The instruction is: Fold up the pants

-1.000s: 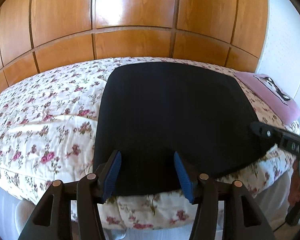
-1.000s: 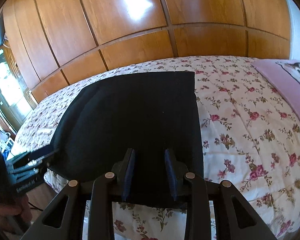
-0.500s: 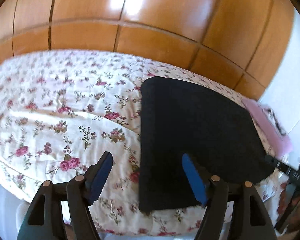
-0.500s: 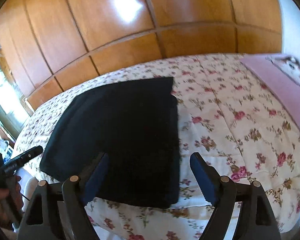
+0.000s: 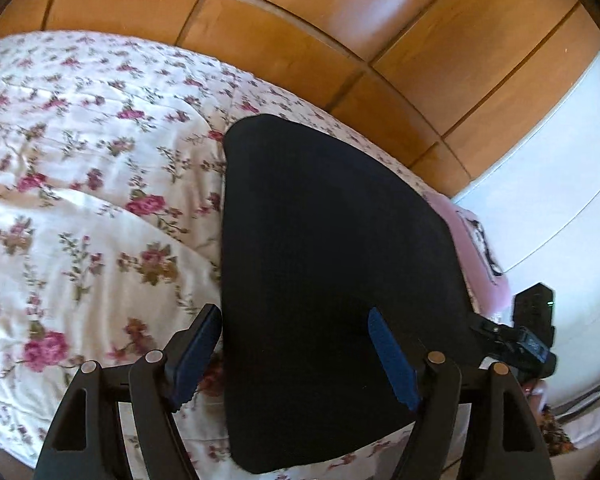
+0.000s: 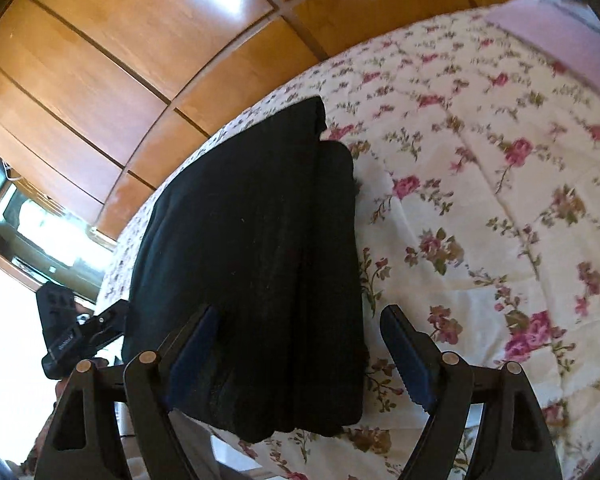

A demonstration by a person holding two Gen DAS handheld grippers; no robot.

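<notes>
Glossy wooden wardrobe panels [image 5: 284, 36] are filling the background from 9 through 2 o'clock in the left wrist view, with a white wall [image 5: 556, 168] closing off the 3 o'clock side. Below them the bed's floral quilt [image 5: 80, 200] is spreading wide toward 9 o'clock, offering plenty of bare cover, while its near edge is dropping away at 6 o'clock. In the right wrist view the quilt is lying open from 1 to 4 o'clock. A pink pillow [image 5: 476, 256] is sitting just beyond the pants at 3 o'clock. The black pants [image 5: 324, 272] are lying folded into a thick rectangle at the near edge, layered folds showing along the side [image 6: 332, 264]. The left gripper [image 5: 292, 356] is hanging wide, jaws just having opened further, pads clear of the cloth. The right gripper [image 6: 300, 356] is also standing wide, straddling the stack's corner without pressing it.
</notes>
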